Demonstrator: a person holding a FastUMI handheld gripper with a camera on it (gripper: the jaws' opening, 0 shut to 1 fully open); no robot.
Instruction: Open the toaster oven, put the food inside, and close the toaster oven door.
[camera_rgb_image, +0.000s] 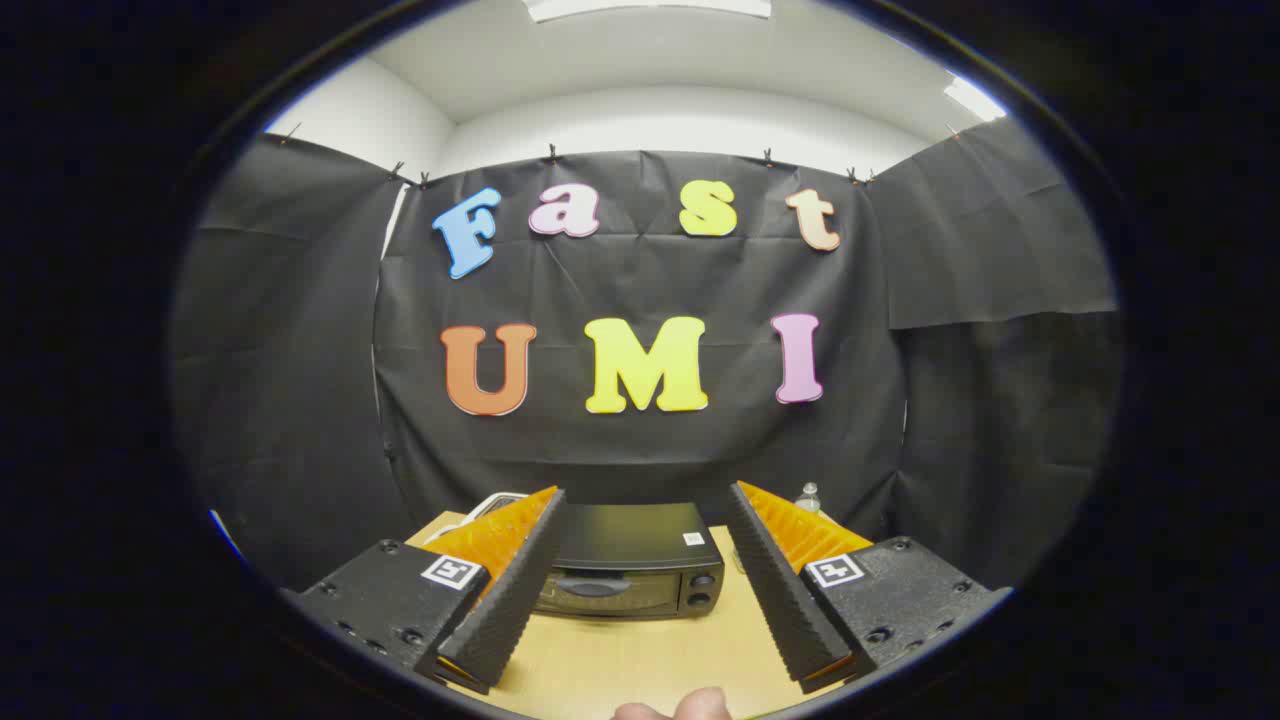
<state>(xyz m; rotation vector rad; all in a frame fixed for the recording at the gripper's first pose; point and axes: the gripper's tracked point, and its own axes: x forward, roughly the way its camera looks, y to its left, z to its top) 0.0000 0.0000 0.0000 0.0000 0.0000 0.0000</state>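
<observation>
While the toaster oven (628, 560) sits door shut on the tabletop (640, 660) beyond the gripper (645, 500), its jaws spread wide and empty, all 3 steps seem undone.

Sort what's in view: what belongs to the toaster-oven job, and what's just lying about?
Job: toaster oven, door shut, beyond the fingers; gripper, open, holding nothing.
Lying about: clear bottle behind the oven; white object behind it, too hidden to identify; wooden table.
</observation>
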